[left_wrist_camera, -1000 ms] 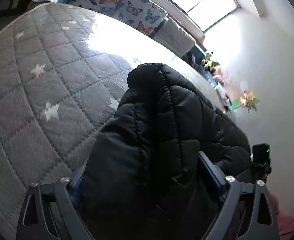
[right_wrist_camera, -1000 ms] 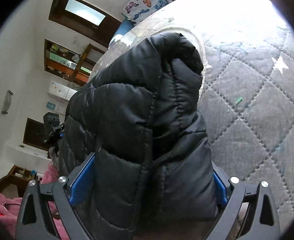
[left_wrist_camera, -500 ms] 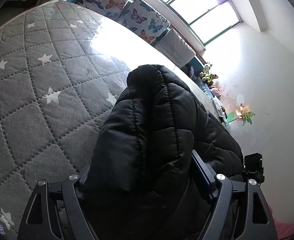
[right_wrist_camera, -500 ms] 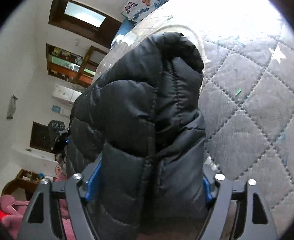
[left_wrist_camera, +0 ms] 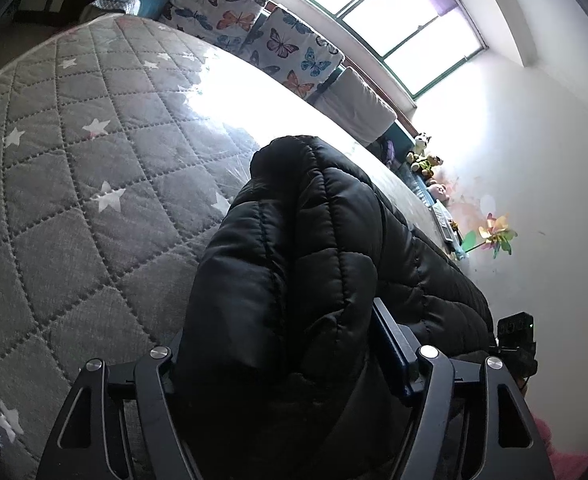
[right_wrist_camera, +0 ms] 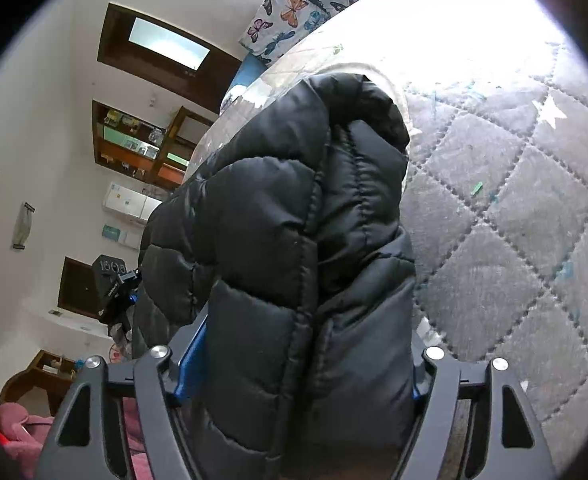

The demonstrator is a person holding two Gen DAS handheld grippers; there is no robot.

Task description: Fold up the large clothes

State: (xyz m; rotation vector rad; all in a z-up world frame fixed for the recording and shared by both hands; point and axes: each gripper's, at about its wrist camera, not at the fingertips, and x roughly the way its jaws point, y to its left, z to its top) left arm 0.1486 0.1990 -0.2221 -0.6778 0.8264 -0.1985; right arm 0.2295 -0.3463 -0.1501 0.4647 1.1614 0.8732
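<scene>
The jacket (left_wrist_camera: 294,264), lying bunched on the bed (left_wrist_camera: 54,208), is being clamped between the closing jaws of the left gripper (left_wrist_camera: 286,364) and right gripper (right_wrist_camera: 302,360), presumably so one edge can be folded over.

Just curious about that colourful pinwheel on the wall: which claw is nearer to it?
Right. The right claw sits on the pinwheel side; the left claw is farther off. Both are closing, with the jacket between their jaws.
</scene>
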